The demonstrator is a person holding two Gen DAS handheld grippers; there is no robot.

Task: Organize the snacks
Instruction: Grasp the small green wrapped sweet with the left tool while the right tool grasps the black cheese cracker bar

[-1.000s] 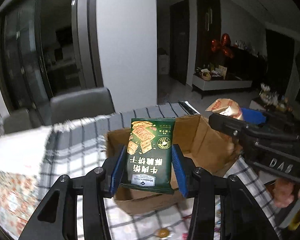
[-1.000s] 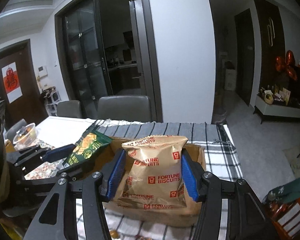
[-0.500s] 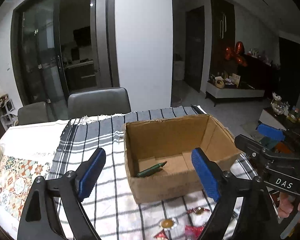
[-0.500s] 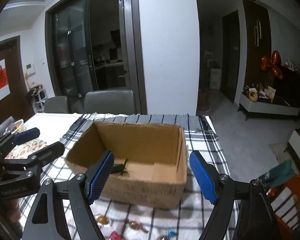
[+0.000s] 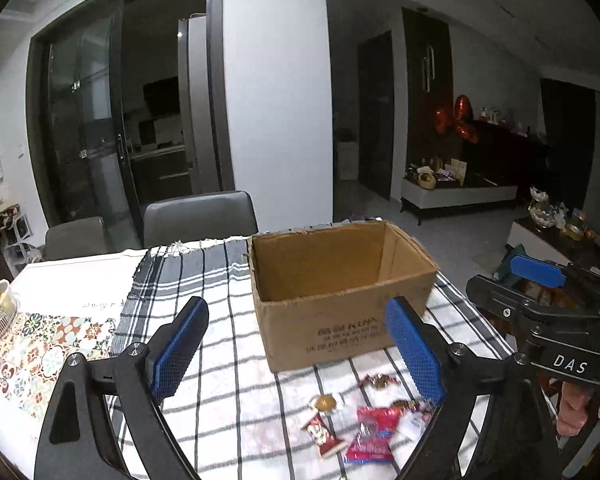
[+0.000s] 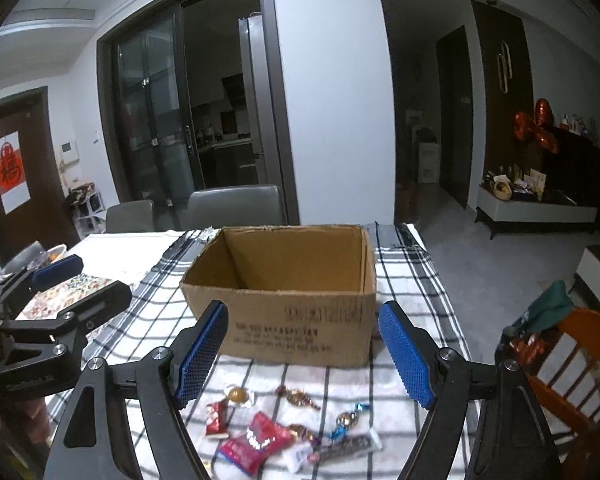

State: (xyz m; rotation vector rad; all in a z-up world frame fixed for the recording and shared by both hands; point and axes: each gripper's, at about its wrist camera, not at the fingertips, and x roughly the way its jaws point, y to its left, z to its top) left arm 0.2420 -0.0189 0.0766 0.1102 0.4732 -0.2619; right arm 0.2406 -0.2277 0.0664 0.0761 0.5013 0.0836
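Near the middle of both views sat the brown cardboard box on the checked cloth. Low in each frame, loose snacks lay on the cloth in front of the box. The left gripper had just been opening and stood spread wide with nothing between its blue pads. The right gripper was spread wide too, holding nothing.

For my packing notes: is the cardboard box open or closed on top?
Open: the cardboard box has no flaps over its top, and its inner walls show.
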